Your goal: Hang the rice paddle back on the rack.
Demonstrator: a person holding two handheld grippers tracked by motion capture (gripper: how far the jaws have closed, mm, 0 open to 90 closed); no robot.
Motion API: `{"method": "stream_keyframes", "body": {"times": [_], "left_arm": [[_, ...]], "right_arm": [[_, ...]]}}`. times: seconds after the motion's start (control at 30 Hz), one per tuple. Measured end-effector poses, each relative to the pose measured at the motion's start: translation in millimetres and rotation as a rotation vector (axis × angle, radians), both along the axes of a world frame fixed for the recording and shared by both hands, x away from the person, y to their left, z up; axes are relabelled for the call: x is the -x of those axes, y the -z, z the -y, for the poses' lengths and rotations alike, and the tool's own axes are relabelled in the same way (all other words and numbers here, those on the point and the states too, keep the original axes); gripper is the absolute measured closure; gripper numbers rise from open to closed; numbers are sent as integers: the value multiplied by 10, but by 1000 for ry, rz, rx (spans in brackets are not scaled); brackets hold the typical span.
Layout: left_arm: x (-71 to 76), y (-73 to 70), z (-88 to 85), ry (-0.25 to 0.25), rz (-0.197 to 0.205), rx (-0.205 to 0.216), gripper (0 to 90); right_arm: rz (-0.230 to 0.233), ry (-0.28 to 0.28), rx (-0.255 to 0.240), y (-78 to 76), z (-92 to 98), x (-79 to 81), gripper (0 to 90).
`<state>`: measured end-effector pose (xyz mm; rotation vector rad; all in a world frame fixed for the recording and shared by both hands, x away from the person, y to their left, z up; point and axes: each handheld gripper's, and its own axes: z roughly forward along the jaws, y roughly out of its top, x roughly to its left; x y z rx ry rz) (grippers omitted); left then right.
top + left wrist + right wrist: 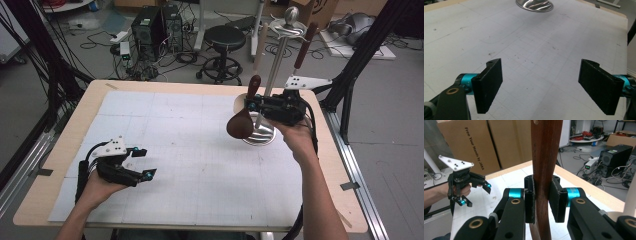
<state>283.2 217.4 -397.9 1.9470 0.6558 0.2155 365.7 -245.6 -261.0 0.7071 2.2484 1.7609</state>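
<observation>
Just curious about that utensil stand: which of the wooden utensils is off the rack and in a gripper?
The dark wooden spoon, clamped by its handle in the right gripper. The pale utensil and the reddish-handled one hang from the rack.

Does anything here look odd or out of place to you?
Nothing stands out. The right gripper grips a dark wooden spoon by its handle beside the metal utensil stand. The left gripper is open above the table. No spills or damage.
</observation>
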Motion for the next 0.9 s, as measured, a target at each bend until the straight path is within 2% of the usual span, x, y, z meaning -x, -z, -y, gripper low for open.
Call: {"method": "stream_keyframes", "body": {"times": [0.9], "left_arm": [[-2,2,-3,0,-2,3,194]], "right_arm": [[15,80,-6,-491,172,-156,769]]}}
